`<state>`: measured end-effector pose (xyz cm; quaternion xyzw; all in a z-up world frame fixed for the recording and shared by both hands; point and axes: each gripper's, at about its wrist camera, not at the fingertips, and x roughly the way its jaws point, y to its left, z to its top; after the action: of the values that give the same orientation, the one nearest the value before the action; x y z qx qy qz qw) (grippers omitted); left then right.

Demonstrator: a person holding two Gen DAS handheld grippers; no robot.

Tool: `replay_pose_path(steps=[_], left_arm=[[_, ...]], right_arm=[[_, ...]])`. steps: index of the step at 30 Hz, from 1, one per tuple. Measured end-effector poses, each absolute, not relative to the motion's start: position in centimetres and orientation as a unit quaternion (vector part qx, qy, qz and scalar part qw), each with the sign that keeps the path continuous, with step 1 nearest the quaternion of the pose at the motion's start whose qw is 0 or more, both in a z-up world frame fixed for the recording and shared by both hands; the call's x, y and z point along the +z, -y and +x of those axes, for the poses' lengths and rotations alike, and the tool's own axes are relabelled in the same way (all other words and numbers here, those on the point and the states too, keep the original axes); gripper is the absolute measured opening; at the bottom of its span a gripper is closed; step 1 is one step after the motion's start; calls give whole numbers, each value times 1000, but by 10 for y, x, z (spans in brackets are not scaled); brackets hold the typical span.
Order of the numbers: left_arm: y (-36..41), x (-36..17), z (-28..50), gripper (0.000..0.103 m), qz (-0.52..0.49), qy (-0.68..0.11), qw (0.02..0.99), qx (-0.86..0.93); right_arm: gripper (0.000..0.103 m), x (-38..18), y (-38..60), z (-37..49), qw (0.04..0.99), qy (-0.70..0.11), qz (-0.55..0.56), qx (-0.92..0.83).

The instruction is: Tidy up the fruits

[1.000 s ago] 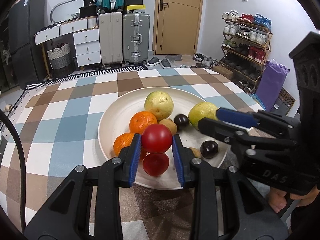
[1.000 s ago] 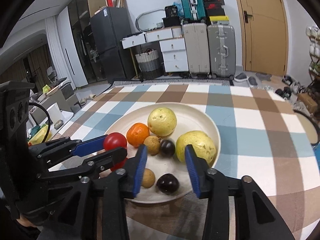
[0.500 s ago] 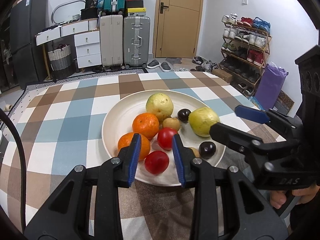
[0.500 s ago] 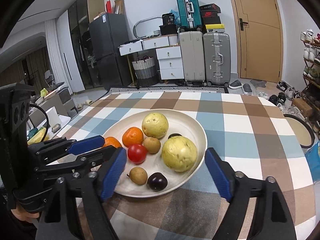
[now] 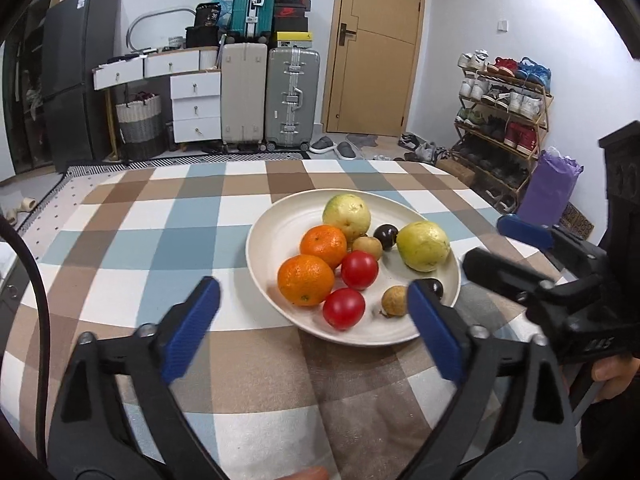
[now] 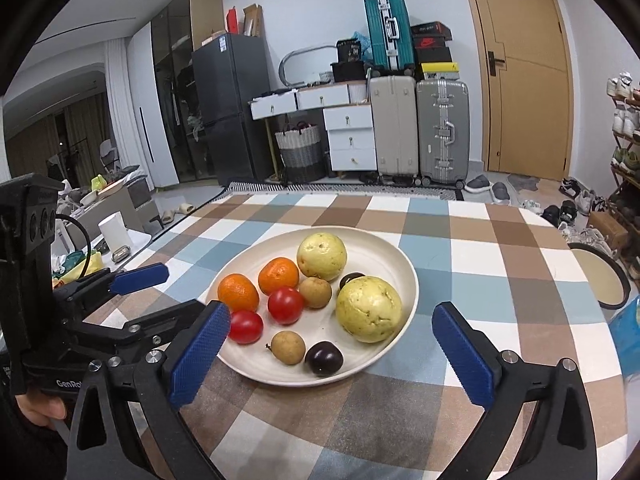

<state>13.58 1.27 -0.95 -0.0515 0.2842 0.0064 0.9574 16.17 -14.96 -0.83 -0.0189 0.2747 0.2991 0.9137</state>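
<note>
1. Nearest the cameras, both sets of fingers stand wide and hold nothing. The left gripper (image 5: 312,332) has just been opening its jaws, and so has the right gripper (image 6: 332,352); no fruit sits between either pair now, only checked cloth and the near rim of the plate (image 5: 276,228).

2. Just past the fingers, on the desk (image 5: 160,220), the white plate lies ahead of both grippers: a little to the right of the left one's centre line, a little to the left of the right one's.

3. Along the plate's near edge sit a red tomato (image 5: 344,308), a small brown longan (image 5: 394,300) and a dark plum (image 6: 324,358). The tomato is closest to the left fingers; the plum and longan lie nearer the right ones.

4. Further in come a second tomato (image 5: 359,270) and two oranges (image 5: 306,280), touching one another in a cluster on the plate's left half, the left hand's side.

5. On the right half lies a large yellow-green guava (image 6: 368,308), straight ahead of the right fingers and well within their spread. A second guava (image 5: 346,216) sits at the far rim, with another longan and another plum between the two.

6. All the fruit seen is round, so no long axis governs the approach; my guess is that which side a fruit lies on decides which hand takes it.
</note>
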Motion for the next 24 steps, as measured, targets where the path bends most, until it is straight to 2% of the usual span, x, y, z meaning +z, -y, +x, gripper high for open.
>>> replay_pose_path(steps=[2, 8, 24], left_arm=[[-12, -7, 132, 102, -48, -275, 960, 9], [-9, -6, 122, 102, -40, -270, 962, 11], [-11, -3, 102, 102, -48, -273, 961, 17]], right_arm=[[103, -5, 153, 156, 917, -257, -15, 304], [103, -2, 157, 141, 920, -243, -31, 305], [103, -2, 160, 138, 919, -244, -33, 308]])
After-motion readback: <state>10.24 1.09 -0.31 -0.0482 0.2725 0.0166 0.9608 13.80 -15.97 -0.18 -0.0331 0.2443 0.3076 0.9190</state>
